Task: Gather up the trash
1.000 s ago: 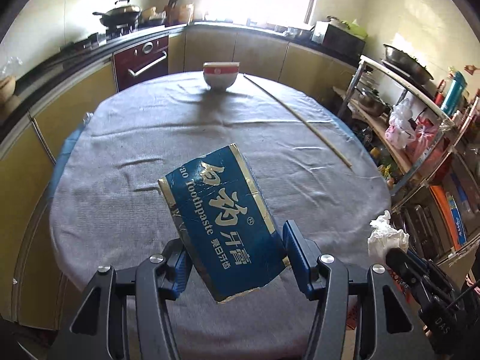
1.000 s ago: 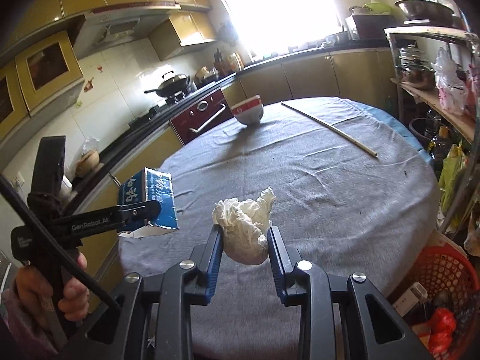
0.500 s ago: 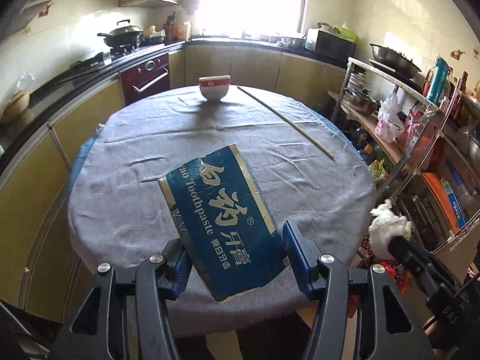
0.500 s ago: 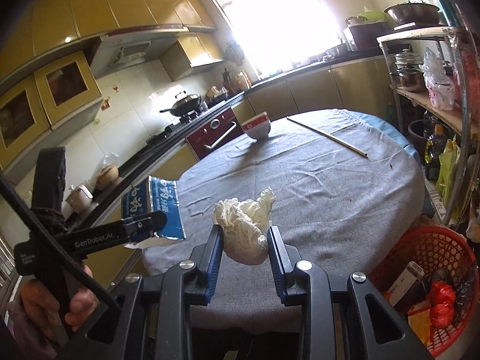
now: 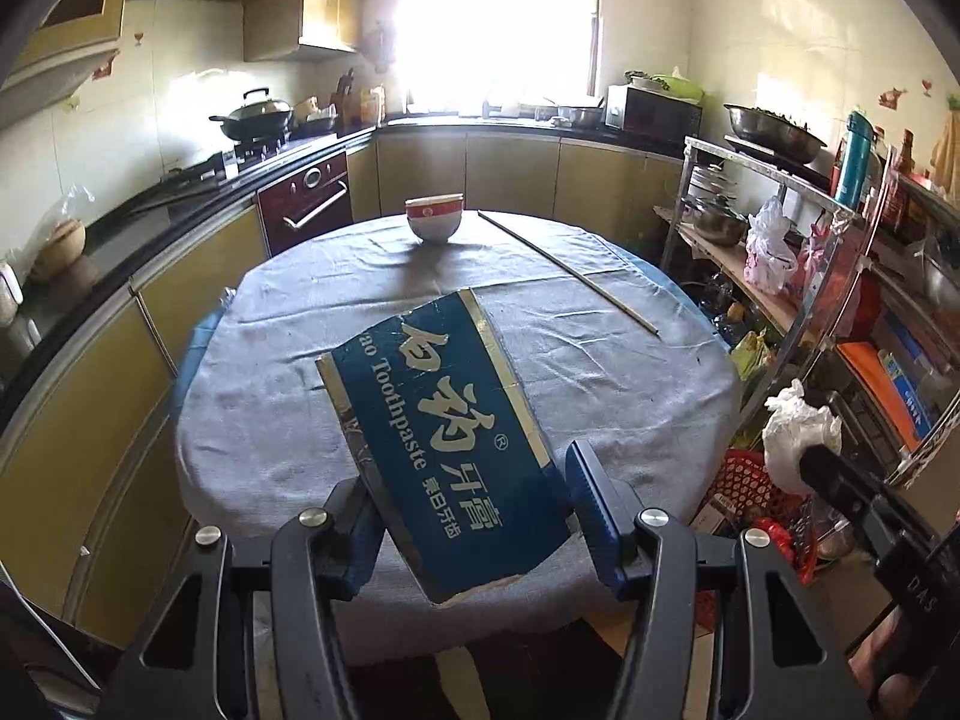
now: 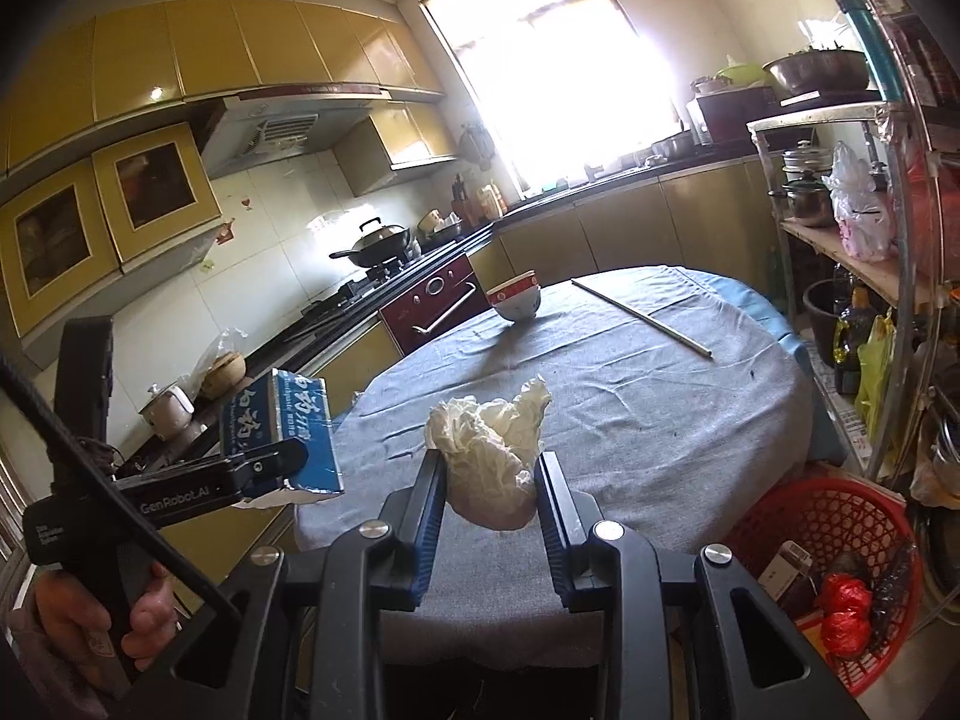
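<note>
My left gripper (image 5: 474, 516) is shut on a blue toothpaste box (image 5: 438, 438) with white lettering, held flat in the air over the near edge of the round table (image 5: 630, 396). In the right wrist view the same box (image 6: 282, 426) shows at the left, clamped by the left gripper. My right gripper (image 6: 489, 495) is shut on a crumpled white tissue (image 6: 489, 456), also lifted off the table (image 6: 660, 432). In the left wrist view that tissue (image 5: 798, 438) appears at the right edge. A red plastic basket (image 6: 828, 546) holding trash stands on the floor at the lower right.
A red-rimmed white bowl (image 5: 433, 219) and a long thin stick (image 5: 570, 267) lie on the far part of the grey tablecloth. A metal shelf rack (image 5: 798, 240) with pots and bags stands to the right. Counters, a stove and a wok (image 5: 255, 117) line the back wall.
Both grippers have pulled back from the table and risen a little, each keeping its load. The table now looks smaller and farther off, and the red basket has come into fuller view.
</note>
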Demonstrator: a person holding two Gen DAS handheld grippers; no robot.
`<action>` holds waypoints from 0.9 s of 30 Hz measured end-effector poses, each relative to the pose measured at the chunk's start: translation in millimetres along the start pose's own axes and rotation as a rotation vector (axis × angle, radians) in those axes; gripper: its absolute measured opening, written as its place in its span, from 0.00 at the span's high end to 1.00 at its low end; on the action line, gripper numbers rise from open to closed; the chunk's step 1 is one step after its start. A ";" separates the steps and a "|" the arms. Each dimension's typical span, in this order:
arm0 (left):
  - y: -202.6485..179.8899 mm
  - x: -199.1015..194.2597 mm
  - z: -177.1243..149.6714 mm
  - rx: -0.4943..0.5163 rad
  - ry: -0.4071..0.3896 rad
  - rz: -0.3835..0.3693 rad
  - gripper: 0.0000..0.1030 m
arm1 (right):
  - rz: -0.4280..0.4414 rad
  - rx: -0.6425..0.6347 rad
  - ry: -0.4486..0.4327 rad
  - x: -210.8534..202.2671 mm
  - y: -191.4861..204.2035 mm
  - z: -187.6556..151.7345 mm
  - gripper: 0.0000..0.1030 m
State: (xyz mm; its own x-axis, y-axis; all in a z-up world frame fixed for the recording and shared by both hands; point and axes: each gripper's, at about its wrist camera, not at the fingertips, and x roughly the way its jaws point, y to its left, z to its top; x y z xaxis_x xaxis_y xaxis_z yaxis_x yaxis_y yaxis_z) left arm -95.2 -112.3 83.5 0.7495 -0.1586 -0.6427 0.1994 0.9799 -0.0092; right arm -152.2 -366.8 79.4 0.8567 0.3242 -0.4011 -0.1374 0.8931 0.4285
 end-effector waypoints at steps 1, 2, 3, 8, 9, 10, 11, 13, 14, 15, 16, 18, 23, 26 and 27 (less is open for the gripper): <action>-0.1 -0.8 -1.1 0.004 -0.005 0.005 0.43 | -0.004 -0.002 -0.003 -1.2 0.4 -0.9 0.69; 0.1 -1.4 -2.2 0.010 -0.010 0.011 0.43 | -0.004 -0.002 -0.004 -1.4 0.2 -0.8 0.69; 0.1 -2.3 -3.3 0.014 -0.014 0.015 0.43 | -0.001 0.000 -0.005 -1.8 0.6 -1.3 0.69; 1.1 -13.3 -6.1 0.033 -0.057 0.046 0.43 | 0.013 -0.020 -0.019 -4.8 10.6 1.7 0.69; 1.0 -16.6 -6.5 0.038 -0.068 0.053 0.43 | 0.015 -0.027 -0.023 -6.4 13.0 2.0 0.69; 1.7 -19.8 -6.6 0.040 -0.079 0.057 0.43 | 0.015 -0.037 -0.028 -8.4 16.0 2.4 0.69; 1.7 -22.3 -6.6 0.042 -0.088 0.060 0.43 | 0.014 -0.050 -0.035 -10.5 19.8 3.2 0.69; 1.4 -28.2 -6.7 0.051 -0.109 0.071 0.43 | 0.013 -0.067 -0.042 -13.1 24.7 4.1 0.69; 0.8 -29.8 -6.1 0.055 -0.118 0.078 0.43 | 0.012 -0.076 -0.047 -14.7 27.6 4.7 0.69; 1.1 -32.1 -5.8 0.058 -0.129 0.084 0.43 | 0.011 -0.080 -0.050 -15.6 29.6 5.1 0.69; 1.8 -34.6 -5.7 0.061 -0.139 0.089 0.43 | 0.011 -0.086 -0.051 -16.0 31.9 5.6 0.69; 4.1 -38.6 -5.2 0.067 -0.156 0.099 0.43 | 0.012 -0.093 -0.052 -16.6 35.8 6.0 0.69; 9.7 -47.0 -4.2 0.065 -0.195 0.120 0.43 | 0.006 -0.113 -0.049 -15.8 45.4 5.2 0.69; 12.3 -53.1 -5.3 0.070 -0.222 0.130 0.43 | 0.002 -0.122 -0.052 -17.5 50.9 4.8 0.69; 13.4 -54.7 -6.1 0.071 -0.228 0.134 0.43 | 0.002 -0.124 -0.053 -17.9 51.6 4.7 0.69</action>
State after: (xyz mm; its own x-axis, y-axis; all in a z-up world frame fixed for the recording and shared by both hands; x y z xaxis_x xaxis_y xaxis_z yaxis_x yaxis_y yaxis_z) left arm -137.3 -89.8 113.9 0.8934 -0.0592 -0.4453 0.1269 0.9842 0.1236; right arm -172.3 -328.0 112.6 0.8812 0.3117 -0.3555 -0.1963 0.9253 0.3246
